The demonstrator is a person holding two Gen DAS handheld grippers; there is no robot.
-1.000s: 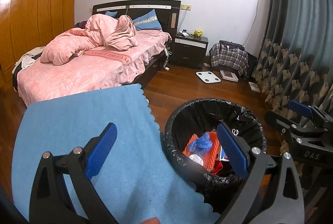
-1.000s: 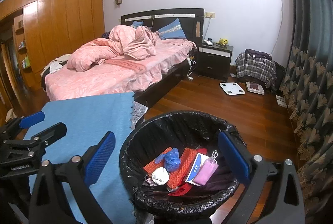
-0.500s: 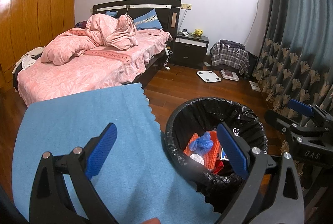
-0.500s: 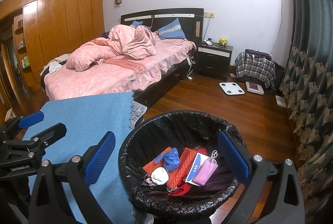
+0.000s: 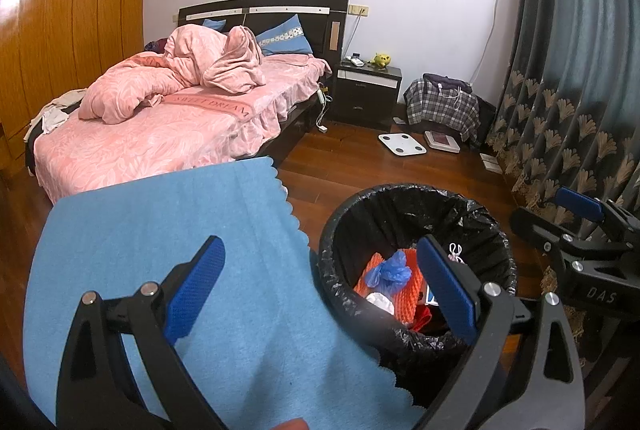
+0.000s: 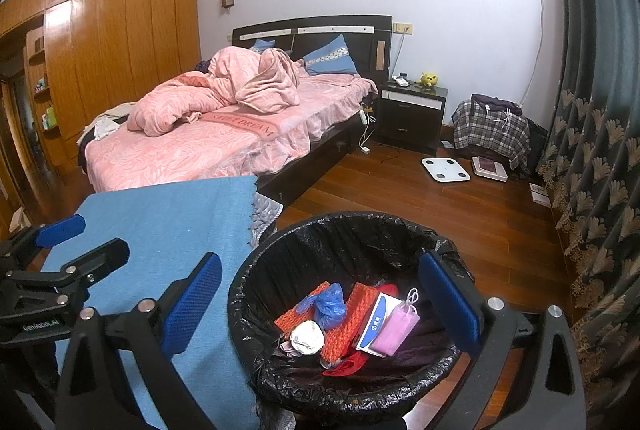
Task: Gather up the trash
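Both claws empty here: my left gripper (image 5: 320, 282) is spread wide over the blue cloth (image 5: 168, 230), and my right gripper (image 6: 320, 300) is spread wide too, hanging right above the bin (image 6: 400, 226). The trash is already down in the black liner: blue bag (image 6: 328, 304), orange mesh (image 6: 352, 318), white ball of paper (image 6: 307, 337), a small box (image 6: 376, 322), a pink mask pack (image 6: 396, 330).

I'd call the collecting about done, since the cloth looks bare. If anything's next, it's the liner rim at my right claw's 12 o'clock: thin, crinkly plastic, so pinch it gently.

Room-wise: wood floor (image 6: 460, 214), pink bed (image 6: 208, 146) at 11 o'clock, a nightstand (image 6: 412, 118) at 1, and patterned curtains (image 6: 592, 150) off at 3.
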